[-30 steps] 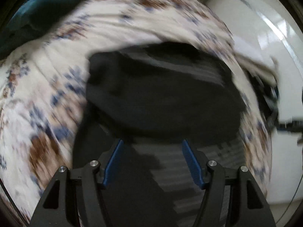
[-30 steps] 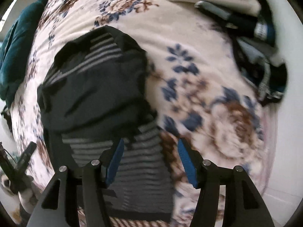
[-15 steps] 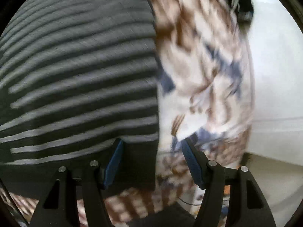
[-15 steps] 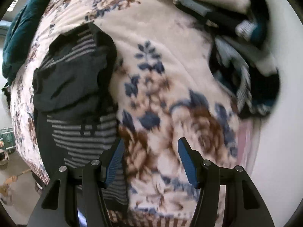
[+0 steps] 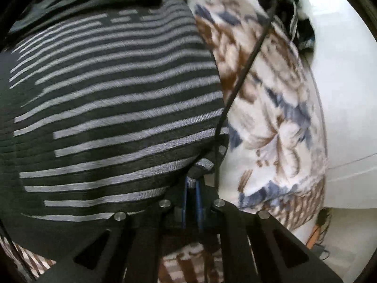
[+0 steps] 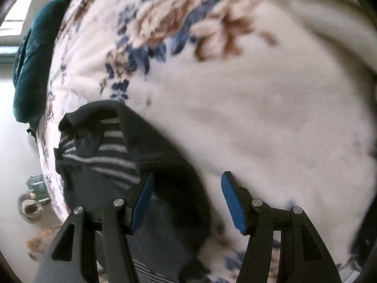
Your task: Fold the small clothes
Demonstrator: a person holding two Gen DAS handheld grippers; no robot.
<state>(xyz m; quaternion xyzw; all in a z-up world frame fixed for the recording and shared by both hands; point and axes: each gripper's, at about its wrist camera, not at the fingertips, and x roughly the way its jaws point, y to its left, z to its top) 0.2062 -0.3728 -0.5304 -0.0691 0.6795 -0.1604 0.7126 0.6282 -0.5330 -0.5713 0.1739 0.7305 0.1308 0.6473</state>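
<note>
On floral blanket [image 5: 278, 127], dark garment [image 5: 113, 108] with grey stripes, rumpled.

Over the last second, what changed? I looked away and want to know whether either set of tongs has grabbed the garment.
The left tongs swung in over the black knitted garment with grey stripes and shut on its edge. The right tongs dropped toward the garment's far end; they are open and closing slightly, gripping nothing yet. The garment still lies on the cream floral blanket.
</note>
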